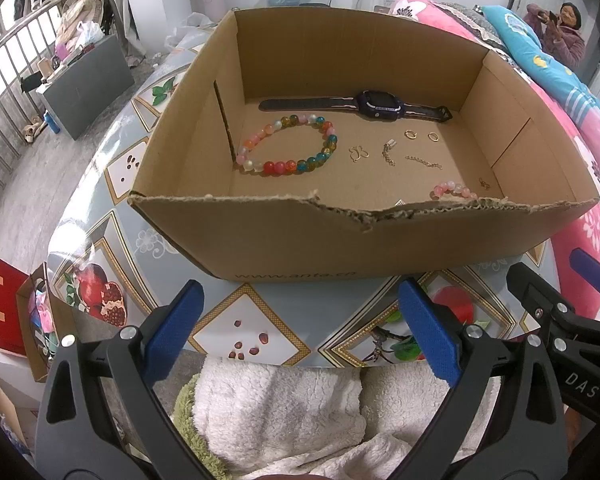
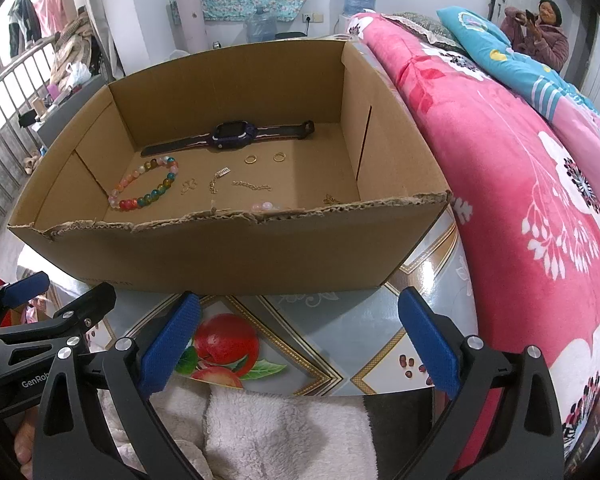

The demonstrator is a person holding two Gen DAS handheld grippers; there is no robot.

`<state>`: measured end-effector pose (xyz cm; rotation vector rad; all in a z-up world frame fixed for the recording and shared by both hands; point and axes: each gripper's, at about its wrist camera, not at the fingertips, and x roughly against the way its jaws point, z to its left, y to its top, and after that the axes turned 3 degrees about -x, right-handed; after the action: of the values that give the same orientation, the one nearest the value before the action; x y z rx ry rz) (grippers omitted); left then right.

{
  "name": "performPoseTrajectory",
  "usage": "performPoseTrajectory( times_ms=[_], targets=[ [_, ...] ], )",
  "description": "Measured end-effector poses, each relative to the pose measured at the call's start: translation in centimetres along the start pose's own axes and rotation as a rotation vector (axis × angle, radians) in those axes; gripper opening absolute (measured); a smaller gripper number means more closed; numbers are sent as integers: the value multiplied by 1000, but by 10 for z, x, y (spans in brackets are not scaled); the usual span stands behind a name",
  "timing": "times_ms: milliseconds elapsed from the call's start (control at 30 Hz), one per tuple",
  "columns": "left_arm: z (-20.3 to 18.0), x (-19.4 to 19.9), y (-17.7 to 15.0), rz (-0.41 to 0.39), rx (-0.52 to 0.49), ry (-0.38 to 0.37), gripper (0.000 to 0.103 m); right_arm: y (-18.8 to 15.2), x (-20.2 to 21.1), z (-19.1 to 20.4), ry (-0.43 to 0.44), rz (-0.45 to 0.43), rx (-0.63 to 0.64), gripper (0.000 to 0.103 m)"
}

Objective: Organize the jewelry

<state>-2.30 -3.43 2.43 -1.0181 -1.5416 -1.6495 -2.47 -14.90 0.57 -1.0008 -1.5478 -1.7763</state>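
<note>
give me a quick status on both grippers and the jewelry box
Left gripper open, empty, short of the cardboard box. Right gripper likewise. Beaded bracelet, smartwatch, two gold rings on box floor. Torn near wall of the box in the way.

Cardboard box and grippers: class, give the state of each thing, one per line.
Box: open-topped, near rim torn.
Watch: lying flat, strap unbuckled.
Bead bracelet: closed loop, flat.
Chain: stretched out, loose.
Left gripper: open, empty.
Right gripper: open, empty.
</note>
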Motion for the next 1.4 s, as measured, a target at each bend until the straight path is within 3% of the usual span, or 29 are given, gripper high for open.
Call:
performPoseTrajectory(
  times_ms=[1400],
  targets=[
    [1,-4,0,13,6,-3,94,0,-2,-2,2,8,-4,97]
  ],
)
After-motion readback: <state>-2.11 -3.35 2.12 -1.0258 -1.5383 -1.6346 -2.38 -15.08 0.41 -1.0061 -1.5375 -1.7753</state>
